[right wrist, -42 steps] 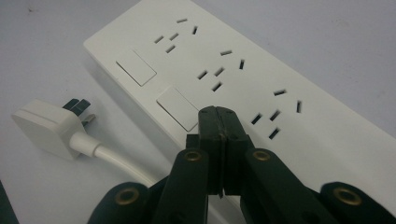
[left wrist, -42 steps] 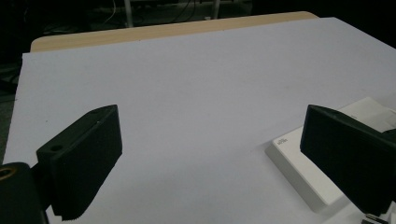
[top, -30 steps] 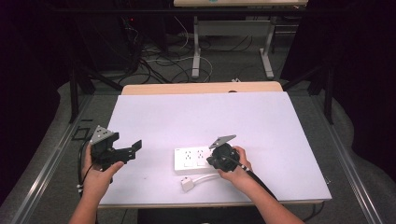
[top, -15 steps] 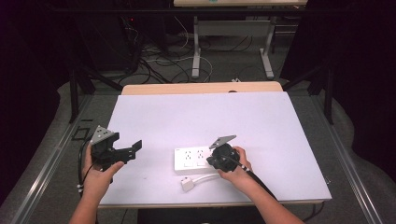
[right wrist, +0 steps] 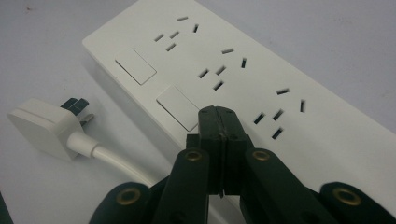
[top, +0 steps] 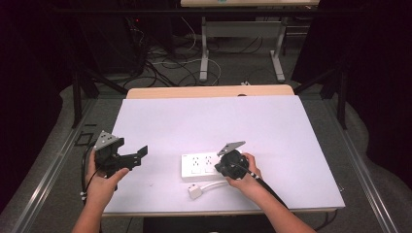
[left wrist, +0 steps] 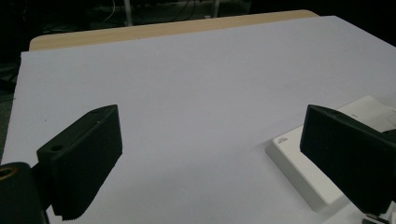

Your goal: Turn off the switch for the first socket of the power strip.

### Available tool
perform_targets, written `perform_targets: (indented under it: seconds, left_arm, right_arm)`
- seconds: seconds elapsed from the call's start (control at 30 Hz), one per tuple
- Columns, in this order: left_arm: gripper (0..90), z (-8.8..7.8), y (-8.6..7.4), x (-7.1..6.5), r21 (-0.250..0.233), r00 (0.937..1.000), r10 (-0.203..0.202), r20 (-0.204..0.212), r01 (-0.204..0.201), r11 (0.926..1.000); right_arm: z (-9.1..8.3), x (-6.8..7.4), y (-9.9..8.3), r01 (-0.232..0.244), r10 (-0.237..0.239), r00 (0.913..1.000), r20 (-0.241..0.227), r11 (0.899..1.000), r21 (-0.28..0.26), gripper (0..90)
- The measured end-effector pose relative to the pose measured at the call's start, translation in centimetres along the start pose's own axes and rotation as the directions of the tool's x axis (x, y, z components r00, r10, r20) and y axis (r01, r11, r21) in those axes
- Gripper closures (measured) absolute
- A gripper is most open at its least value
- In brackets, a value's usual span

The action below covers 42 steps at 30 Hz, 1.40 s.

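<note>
While the left gripper (top: 138, 154) idles wide open, empty, the right gripper (right wrist: 219, 122), fingers closed on nothing, apparently presses the white rectangular plastic power strip (right wrist: 243, 88) directly beneath, lengthwise across the table (top: 291, 126).

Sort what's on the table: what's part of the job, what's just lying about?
In the job:
- power strip, white, flat on the table
- right gripper, jaws shut, tips at one of the strip's switches
- plug on its white cable, unplugged beside the strip

Lying about:
- left gripper, jaws open, held off to the side
- white sheet covering the table
</note>
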<state>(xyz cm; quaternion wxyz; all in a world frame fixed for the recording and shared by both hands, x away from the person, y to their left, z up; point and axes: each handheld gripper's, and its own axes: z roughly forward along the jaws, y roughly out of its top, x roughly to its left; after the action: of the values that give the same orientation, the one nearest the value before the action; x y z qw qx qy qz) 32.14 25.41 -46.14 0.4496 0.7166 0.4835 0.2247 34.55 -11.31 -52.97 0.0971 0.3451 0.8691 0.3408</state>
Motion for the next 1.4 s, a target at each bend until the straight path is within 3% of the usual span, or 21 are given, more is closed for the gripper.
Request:
perform_targets:
  seconds: [0.43, 0.5, 0.53, 0.6, 0.73, 0.97, 1.13, 1.4]
  left_arm:
    - [5.6, 0.1, -0.1, 0.1, 0.000, 1.0000, -0.006, 0.000, 0.006, 1.0000]
    - [5.6, 0.1, 0.0, 0.1, 0.000, 1.0000, -0.004, 0.000, 0.004, 1.0000]
    - [5.6, 0.1, 0.0, 0.1, 0.000, 1.0000, -0.005, 0.000, 0.005, 1.0000]
    - [5.6, 0.2, -0.1, 0.1, 0.001, 1.0000, -0.006, -0.001, 0.006, 1.0000]
    - [5.6, 0.1, -0.2, 0.1, 0.007, 1.0000, -0.004, 0.000, 0.004, 1.0000]
    - [5.7, 0.1, -0.2, 0.1, 0.006, 1.0000, -0.004, -0.002, 0.004, 1.0000]
    - [5.7, 0.2, -0.2, 0.1, 0.010, 1.0000, -0.001, -0.001, 0.001, 0.9999]
    - [5.7, 0.4, -0.1, -0.1, 0.008, 1.0000, 0.002, 0.003, -0.002, 1.0000]
  right_arm:
    - [-0.1, 0.1, 0.1, -0.010, 0.010, 0.9999, 0.004, 1.000, 0.019, 90.0]
    - [0.0, 0.1, 0.1, -0.003, 0.003, 1.0000, 0.000, 1.000, 0.003, 90.0]
    - [0.0, 0.0, 0.1, 0.022, -0.022, 0.9998, -0.002, 1.000, -0.006, 90.0]
    - [0.0, 0.2, 0.1, -0.001, 0.000, 1.0000, 0.001, 1.000, 0.003, 89.6]
    - [-0.3, 0.2, 0.1, 0.011, -0.011, 0.9999, -0.001, 1.000, 0.017, 88.2]
    - [-0.8, 0.1, 0.4, 0.011, -0.011, 0.9999, 0.006, 1.000, -0.021, 85.5]
    - [-1.3, 0.0, 0.5, 0.015, -0.015, 0.9999, -0.006, 1.000, -0.012, 83.0]
    - [-2.2, -0.2, 0.7, -0.016, 0.016, 0.9999, 0.002, 0.999, -0.044, 74.7]
